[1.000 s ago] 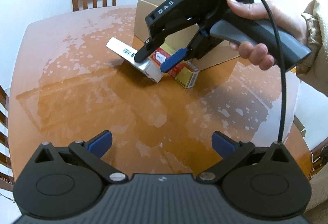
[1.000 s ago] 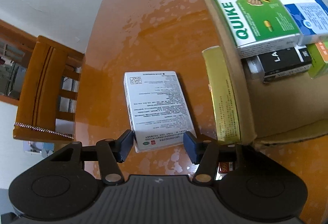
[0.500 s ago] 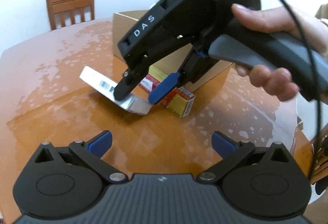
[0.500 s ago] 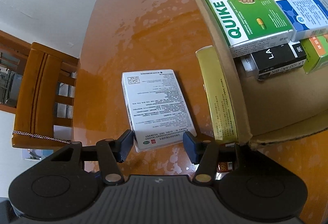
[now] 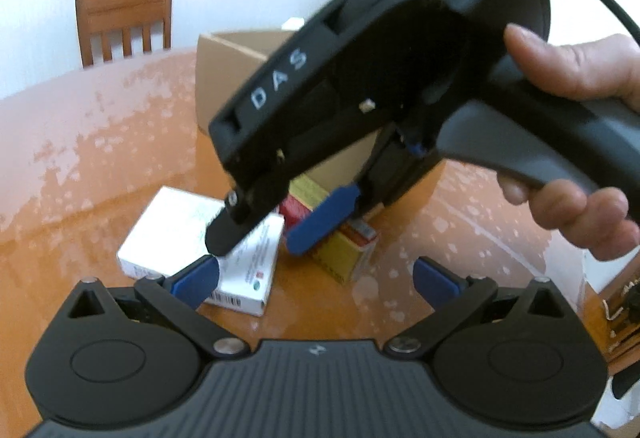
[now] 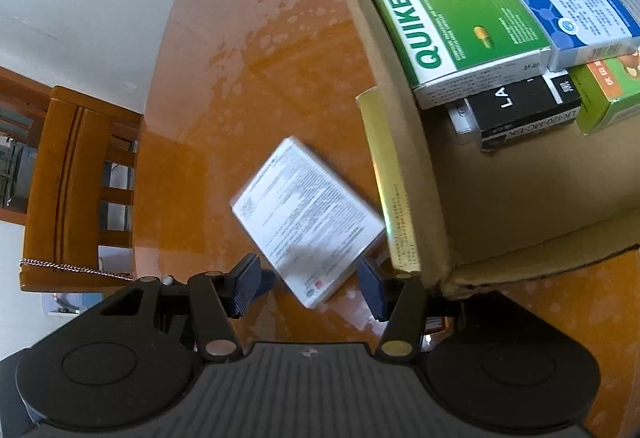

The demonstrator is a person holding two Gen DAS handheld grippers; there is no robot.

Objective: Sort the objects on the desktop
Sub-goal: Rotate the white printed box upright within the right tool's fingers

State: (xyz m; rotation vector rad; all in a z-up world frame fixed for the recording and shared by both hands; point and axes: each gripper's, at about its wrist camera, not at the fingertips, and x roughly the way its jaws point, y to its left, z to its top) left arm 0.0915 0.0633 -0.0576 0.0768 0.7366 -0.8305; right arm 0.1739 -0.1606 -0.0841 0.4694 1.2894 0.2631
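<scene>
White box [image 6: 306, 222] now lies turned askew at the centre of the right wrist frame, no longer square to the right gripper [image 6: 310, 284], whose jaws stand apart around its near corner. In the left wrist view, the left gripper [image 5: 316, 276] has come closer, jaws wide apart, empty. Beside it, the yellow box [image 6: 390, 193] stays against the cardboard box [image 6: 404, 141].

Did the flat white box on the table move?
Yes. The flat white box has turned, its near end now angled away from the cardboard box, against the yellow box.
</scene>
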